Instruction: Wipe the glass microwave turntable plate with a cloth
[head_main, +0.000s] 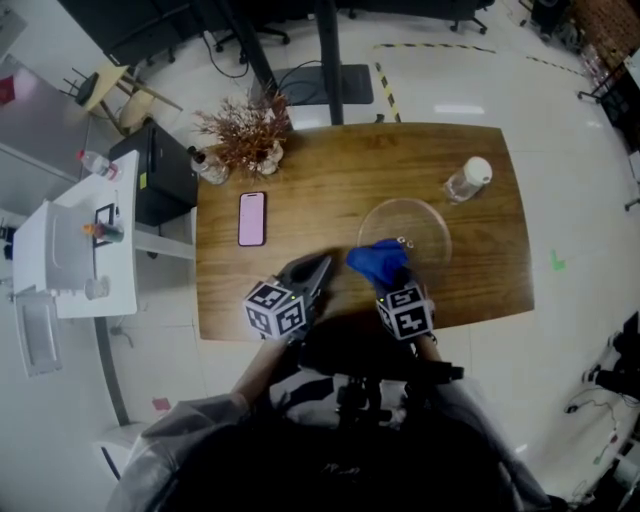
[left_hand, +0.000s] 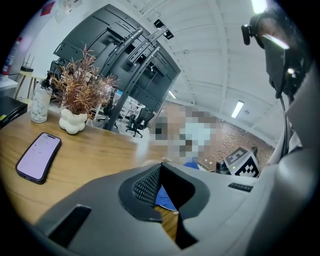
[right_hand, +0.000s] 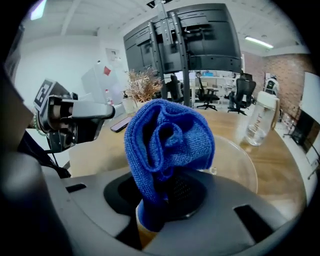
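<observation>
The clear glass turntable plate (head_main: 422, 222) lies flat on the wooden table (head_main: 330, 170), right of centre. A bunched blue cloth (head_main: 377, 259) hangs over the plate's near left rim, and my right gripper (head_main: 392, 278) is shut on it. In the right gripper view the cloth (right_hand: 167, 142) rises out of the jaws and the plate (right_hand: 237, 167) lies just beyond. My left gripper (head_main: 316, 266) sits left of the cloth near the table's front edge. Its jaws (left_hand: 161, 167) are shut with nothing between them. A strip of blue cloth (left_hand: 165, 197) shows behind them.
A pink phone (head_main: 252, 218) lies left of the plate. A white vase of dried plants (head_main: 246, 140) and a small jar (head_main: 207, 166) stand at the back left. A clear bottle with a white cap (head_main: 467, 180) stands behind the plate. A white cabinet (head_main: 75, 250) flanks the table's left side.
</observation>
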